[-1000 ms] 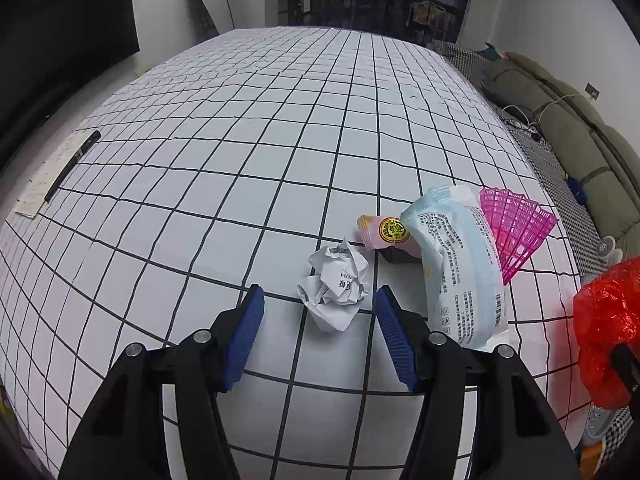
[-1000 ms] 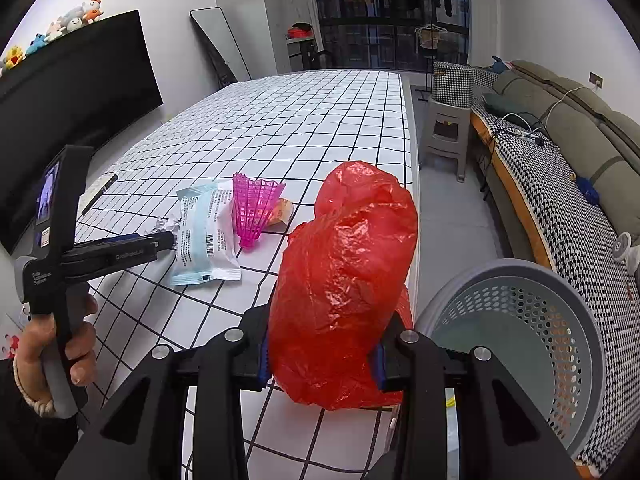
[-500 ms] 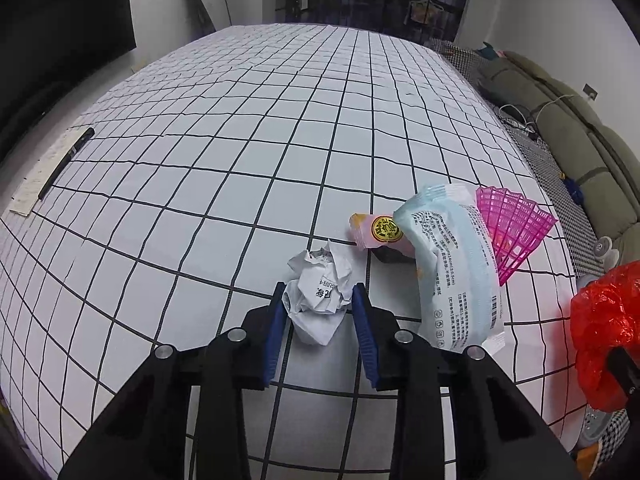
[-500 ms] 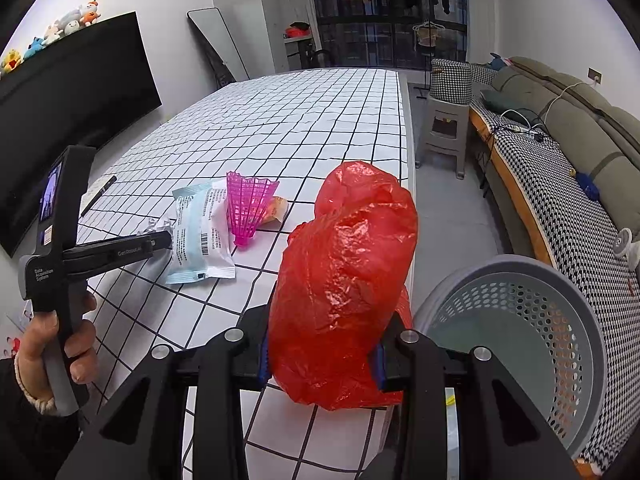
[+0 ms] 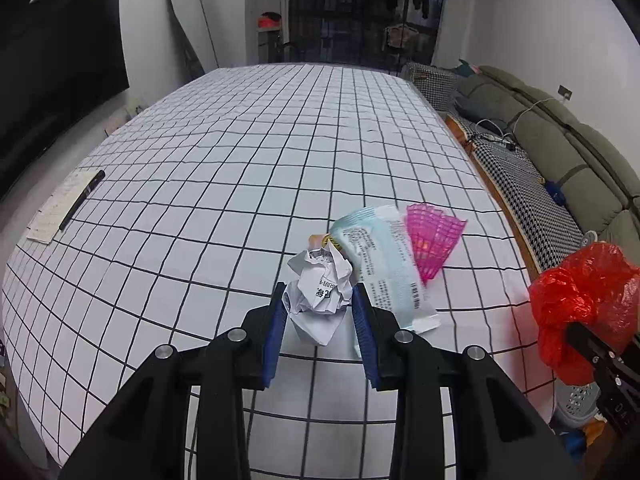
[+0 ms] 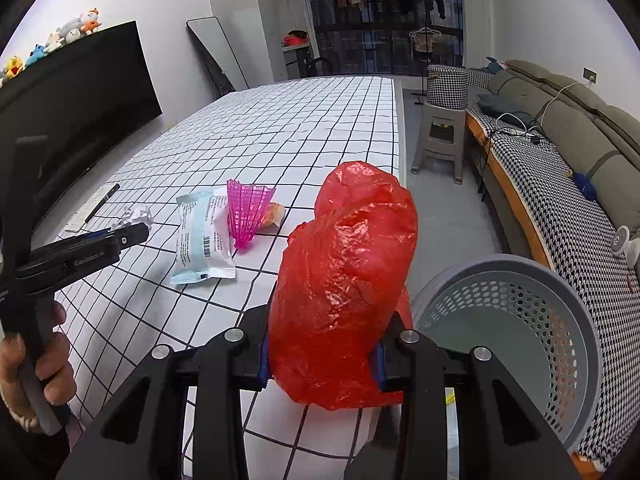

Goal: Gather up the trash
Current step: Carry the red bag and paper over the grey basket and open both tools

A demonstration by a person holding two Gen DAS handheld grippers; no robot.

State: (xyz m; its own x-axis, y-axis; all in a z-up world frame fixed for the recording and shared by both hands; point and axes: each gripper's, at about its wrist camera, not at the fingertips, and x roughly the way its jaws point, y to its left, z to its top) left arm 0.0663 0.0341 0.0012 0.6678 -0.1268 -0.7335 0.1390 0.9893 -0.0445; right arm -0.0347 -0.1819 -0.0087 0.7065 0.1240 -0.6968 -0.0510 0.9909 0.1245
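My left gripper [image 5: 319, 312] is shut on a crumpled white paper ball [image 5: 318, 290] and holds it just above the checked table [image 5: 240, 168]. Behind it lie a light blue wrapper [image 5: 380, 264], a pink plastic mesh cone [image 5: 434, 240] and a small orange-pink packet [image 5: 320, 239]. My right gripper [image 6: 322, 356] is shut on a red plastic bag [image 6: 344, 284] at the table's right edge, beside a grey perforated basket [image 6: 516, 320]. The left gripper [image 6: 132, 236], paper ball [image 6: 138, 216], wrapper [image 6: 202, 236] and cone [image 6: 248, 216] also show in the right wrist view.
A notepad with a black pen [image 5: 66, 208] lies at the table's left edge. A sofa [image 5: 560, 168] runs along the right wall. A grey stool [image 6: 440, 140] stands past the table's far right side. A dark TV [image 6: 76, 100] hangs on the left.
My left gripper closed on the paper ball and lifted it off the table, tilting the view up. My right gripper kept hold of the red bag and hardly moved.
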